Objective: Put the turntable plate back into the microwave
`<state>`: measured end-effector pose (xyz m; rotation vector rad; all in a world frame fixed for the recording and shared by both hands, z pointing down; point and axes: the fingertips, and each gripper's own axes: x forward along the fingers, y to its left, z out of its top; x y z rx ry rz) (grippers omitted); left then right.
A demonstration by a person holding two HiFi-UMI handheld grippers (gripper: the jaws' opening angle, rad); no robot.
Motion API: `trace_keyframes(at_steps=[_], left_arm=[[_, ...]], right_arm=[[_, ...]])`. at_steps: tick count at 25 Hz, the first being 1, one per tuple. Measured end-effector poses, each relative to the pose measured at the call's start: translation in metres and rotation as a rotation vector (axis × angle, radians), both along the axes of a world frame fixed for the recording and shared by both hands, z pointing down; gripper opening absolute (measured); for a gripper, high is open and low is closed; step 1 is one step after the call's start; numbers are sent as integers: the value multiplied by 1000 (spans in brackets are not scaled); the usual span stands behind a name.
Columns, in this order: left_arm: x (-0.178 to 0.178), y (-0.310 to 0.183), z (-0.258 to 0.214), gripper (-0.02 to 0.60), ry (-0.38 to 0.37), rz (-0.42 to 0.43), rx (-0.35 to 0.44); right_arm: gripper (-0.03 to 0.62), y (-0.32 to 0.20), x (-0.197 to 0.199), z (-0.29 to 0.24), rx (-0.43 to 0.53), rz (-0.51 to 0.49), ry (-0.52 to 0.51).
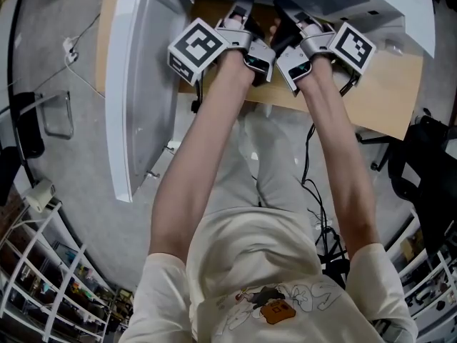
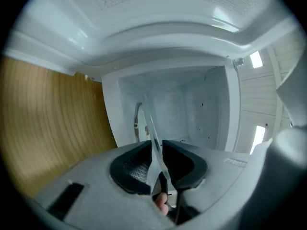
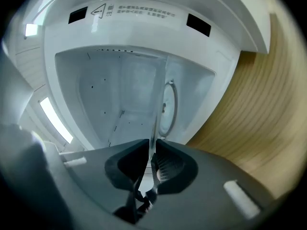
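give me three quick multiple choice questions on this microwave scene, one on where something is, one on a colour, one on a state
1. Where is the turntable plate?
A) edge-on between the jaws of the left gripper and the right gripper, in front of the microwave
B) flat on the microwave's floor
C) on the room's floor

2. What colour is the table top?
A) black
B) wood brown
C) red

3. How is the microwave door?
A) shut
B) taken off
C) swung open

Answers:
1 A: both gripper views show the clear glass clamped between their jaws.
2 B: wood grain shows beside the microwave.
3 C: the head view shows it swung out at the left.
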<state>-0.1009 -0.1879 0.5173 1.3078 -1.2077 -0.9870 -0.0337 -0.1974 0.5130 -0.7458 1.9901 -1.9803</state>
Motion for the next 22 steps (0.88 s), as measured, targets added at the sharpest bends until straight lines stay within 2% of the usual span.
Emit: trace_keyframes(at_steps=[5, 10, 15, 18, 22], left_arm=[[9, 3, -3, 64, -85, 42, 3], [25, 4, -6, 60, 9, 116, 65], [29, 5, -5, 52, 95, 151, 80], [30, -1, -5, 49, 102, 144, 89], [19, -12, -13, 51, 141, 111, 136]], right_arm=[[54, 0, -1, 2, -21, -6, -14], [57, 3, -4, 1, -21, -57, -17], [58, 6, -8, 2, -21, -124, 5], [71, 1, -8, 5, -50, -154, 6], [71, -3, -18, -6, -23, -195, 22]])
